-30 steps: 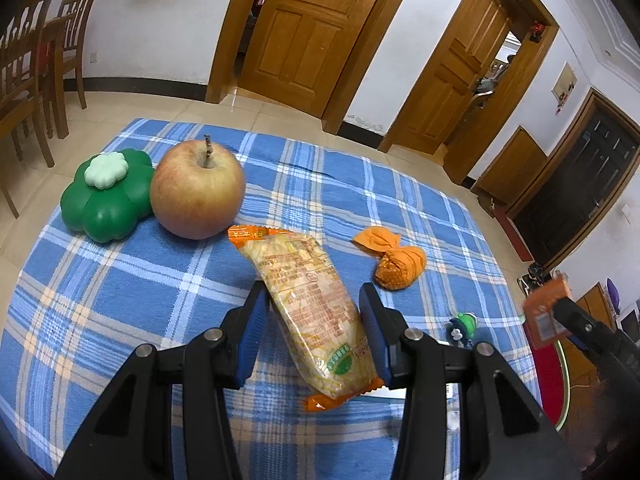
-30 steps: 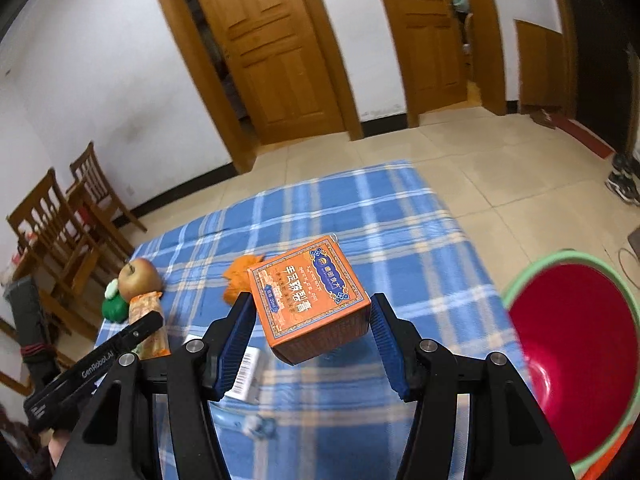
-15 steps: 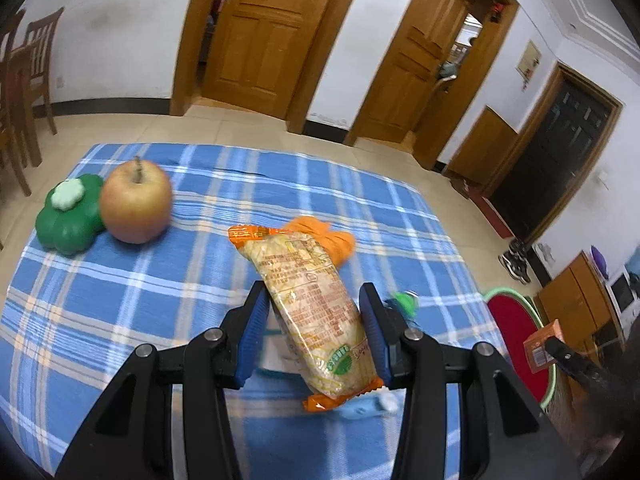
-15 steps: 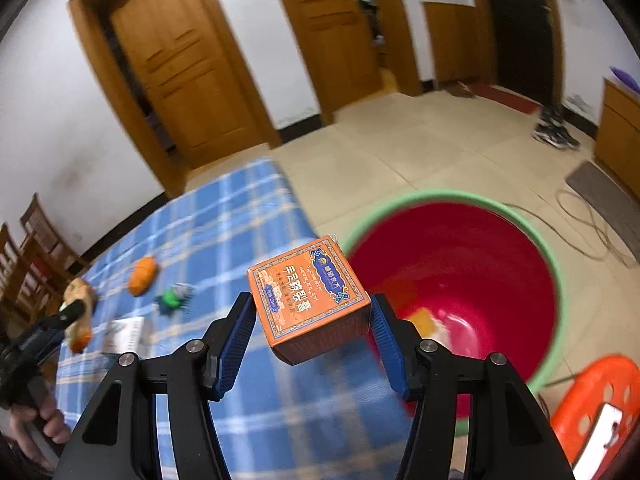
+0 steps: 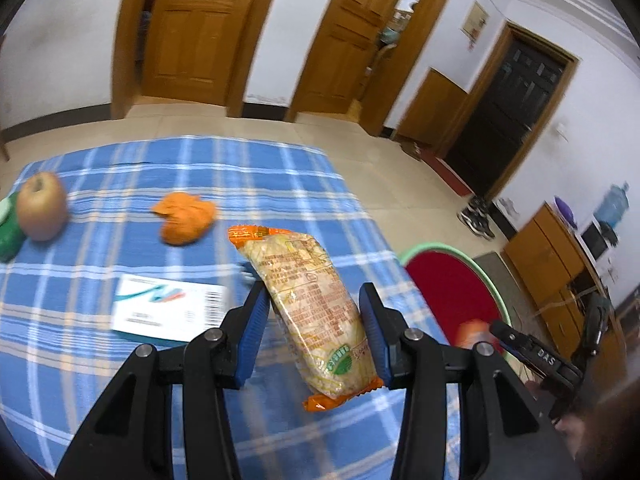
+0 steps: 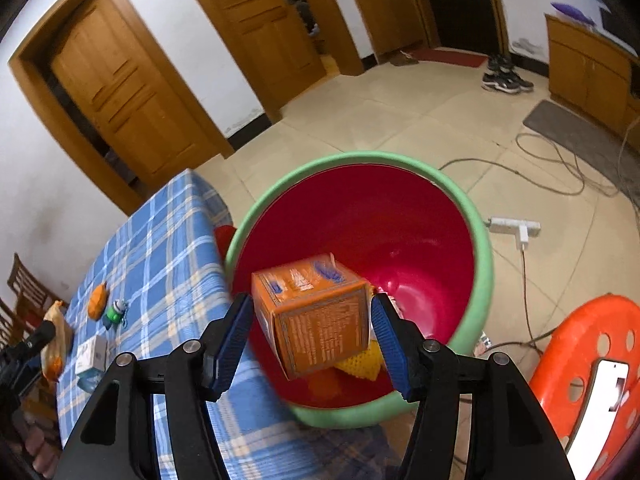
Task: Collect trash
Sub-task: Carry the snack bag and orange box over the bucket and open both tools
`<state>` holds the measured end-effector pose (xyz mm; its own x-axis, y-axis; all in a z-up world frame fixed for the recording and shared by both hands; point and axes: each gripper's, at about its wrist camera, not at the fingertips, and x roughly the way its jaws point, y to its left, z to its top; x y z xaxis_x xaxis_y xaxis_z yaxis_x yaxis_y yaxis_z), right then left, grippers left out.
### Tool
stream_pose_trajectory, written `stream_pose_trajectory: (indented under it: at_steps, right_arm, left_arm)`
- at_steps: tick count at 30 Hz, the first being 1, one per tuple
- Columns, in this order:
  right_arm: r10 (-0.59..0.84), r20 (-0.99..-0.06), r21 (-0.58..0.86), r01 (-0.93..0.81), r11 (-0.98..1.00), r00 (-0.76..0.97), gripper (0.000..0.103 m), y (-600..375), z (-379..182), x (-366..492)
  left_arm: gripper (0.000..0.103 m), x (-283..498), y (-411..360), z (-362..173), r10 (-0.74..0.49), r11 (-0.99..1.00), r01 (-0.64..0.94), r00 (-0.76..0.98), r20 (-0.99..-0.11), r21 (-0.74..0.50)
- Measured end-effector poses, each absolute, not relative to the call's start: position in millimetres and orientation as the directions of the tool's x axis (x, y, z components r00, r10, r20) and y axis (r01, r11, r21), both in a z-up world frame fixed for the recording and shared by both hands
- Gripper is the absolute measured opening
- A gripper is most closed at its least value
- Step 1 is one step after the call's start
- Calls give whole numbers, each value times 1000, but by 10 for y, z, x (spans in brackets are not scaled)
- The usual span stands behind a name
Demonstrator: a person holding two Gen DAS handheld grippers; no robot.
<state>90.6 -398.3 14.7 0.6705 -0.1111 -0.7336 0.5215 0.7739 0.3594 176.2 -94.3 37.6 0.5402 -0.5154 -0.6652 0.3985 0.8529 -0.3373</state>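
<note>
My left gripper [image 5: 312, 320] is shut on a yellow snack packet [image 5: 312, 304] with orange ends and holds it above the blue checked tablecloth [image 5: 120, 368]. My right gripper [image 6: 312, 320] is open above the red bin with a green rim [image 6: 478, 248]. The orange box [image 6: 316, 316] sits tilted and blurred between its fingers, which stand clear of it on both sides. The bin [image 5: 452, 288] also shows right of the table in the left wrist view. Crumpled orange paper [image 5: 184, 220] and a white and teal box [image 5: 168, 308] lie on the cloth.
An apple [image 5: 42, 206] and a green container [image 5: 8, 232] sit at the table's left. A small green toy [image 6: 116, 310] lies on the cloth. An orange stool [image 6: 592, 356] stands right of the bin; cables [image 6: 552, 184] and a power strip [image 6: 514, 226] lie on the floor.
Both grippers have swung right toward the bin. The right gripper's fingers have spread and the orange box has tipped over loose between them. The left still holds the packet.
</note>
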Motion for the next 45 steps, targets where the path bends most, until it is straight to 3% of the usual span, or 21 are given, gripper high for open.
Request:
stream_pose_trajectory:
  at_steps: [30, 33, 45]
  right_arm:
    - [-161, -715, 422, 604, 676, 680, 64, -4499, 226, 274]
    - [-155, -715, 429, 603, 673, 682, 64, -4515, 211, 266]
    - [-136, -702, 443, 579, 685, 699, 64, -4459, 270, 252]
  left_arm:
    - [47, 1443, -2814, 65, -597, 695, 664, 321, -735, -275]
    - [55, 1479, -2881, 57, -600, 694, 662, 317, -734, -282]
    - [67, 1490, -2707, 104, -554, 749, 609, 359, -752, -261]
